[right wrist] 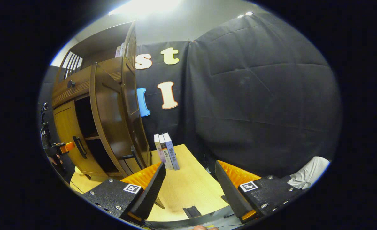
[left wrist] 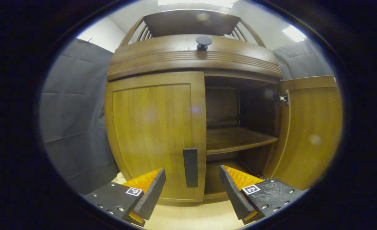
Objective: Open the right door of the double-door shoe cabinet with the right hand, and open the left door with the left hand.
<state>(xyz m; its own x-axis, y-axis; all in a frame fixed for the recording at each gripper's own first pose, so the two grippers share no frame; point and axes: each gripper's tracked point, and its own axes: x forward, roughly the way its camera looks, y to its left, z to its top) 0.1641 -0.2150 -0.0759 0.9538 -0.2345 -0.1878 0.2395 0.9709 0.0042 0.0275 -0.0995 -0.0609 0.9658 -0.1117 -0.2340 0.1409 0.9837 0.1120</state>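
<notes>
Facing the shoe cabinet (left wrist: 195,127), we hold the left gripper (left wrist: 192,188) with fingers spread before the closed left door's (left wrist: 153,134) rigid handle (left wrist: 190,167), the firmest hold; right door (left wrist: 310,131) open.

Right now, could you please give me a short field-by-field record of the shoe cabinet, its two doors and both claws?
cabinet: wooden shoe cabinet with a round knob on its upper front
right door: right door swung open, a bare shelf showing inside
left door: left door closed, its dark handle untouched
left claw: left claw open, facing the handle, apart from it
right claw: right claw open, holding nothing, pointed past the cabinet
nearby: books upright on the light table
</notes>
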